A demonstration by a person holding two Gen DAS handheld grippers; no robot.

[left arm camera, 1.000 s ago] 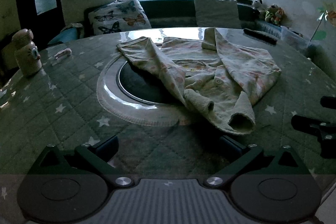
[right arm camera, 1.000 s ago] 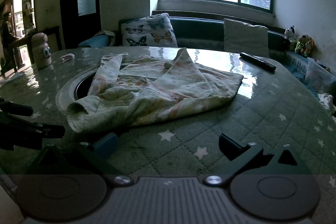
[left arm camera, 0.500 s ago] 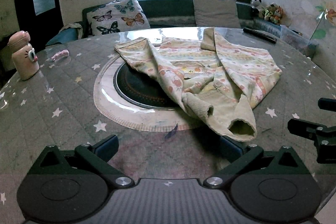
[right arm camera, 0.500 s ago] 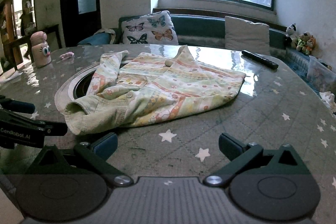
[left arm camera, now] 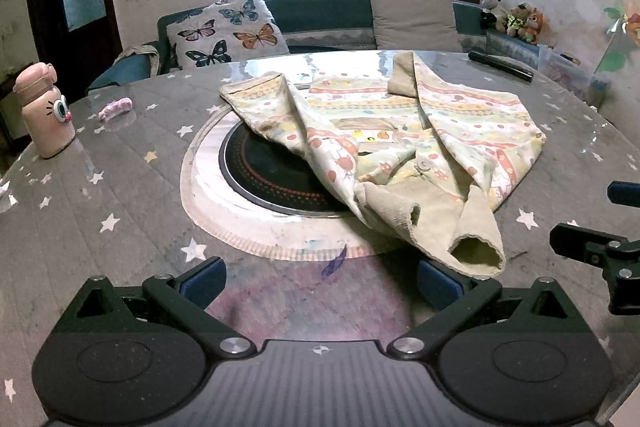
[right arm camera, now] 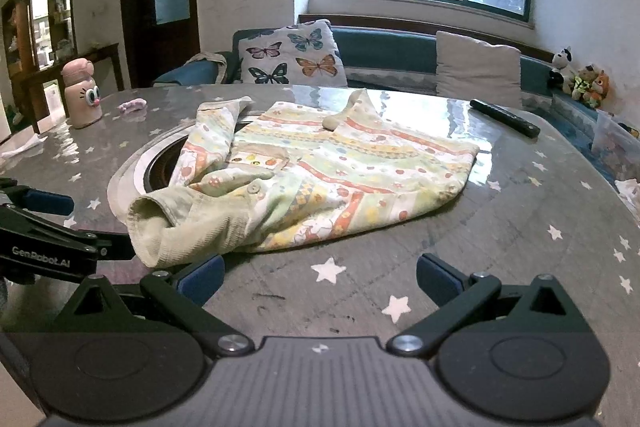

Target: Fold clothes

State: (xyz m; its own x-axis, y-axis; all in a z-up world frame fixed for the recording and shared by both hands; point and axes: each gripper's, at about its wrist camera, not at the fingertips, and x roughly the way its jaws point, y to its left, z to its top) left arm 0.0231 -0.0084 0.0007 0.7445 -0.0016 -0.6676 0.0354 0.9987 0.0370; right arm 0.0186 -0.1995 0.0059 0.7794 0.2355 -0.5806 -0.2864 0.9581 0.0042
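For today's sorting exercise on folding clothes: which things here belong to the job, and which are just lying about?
Job: patterned jacket, left gripper, right gripper.
Lying about: pink bottle, remote control, butterfly cushion, pink scrap.

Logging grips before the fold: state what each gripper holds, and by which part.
Nothing is held. The left gripper and right gripper are both open, short of the jacket on the table.
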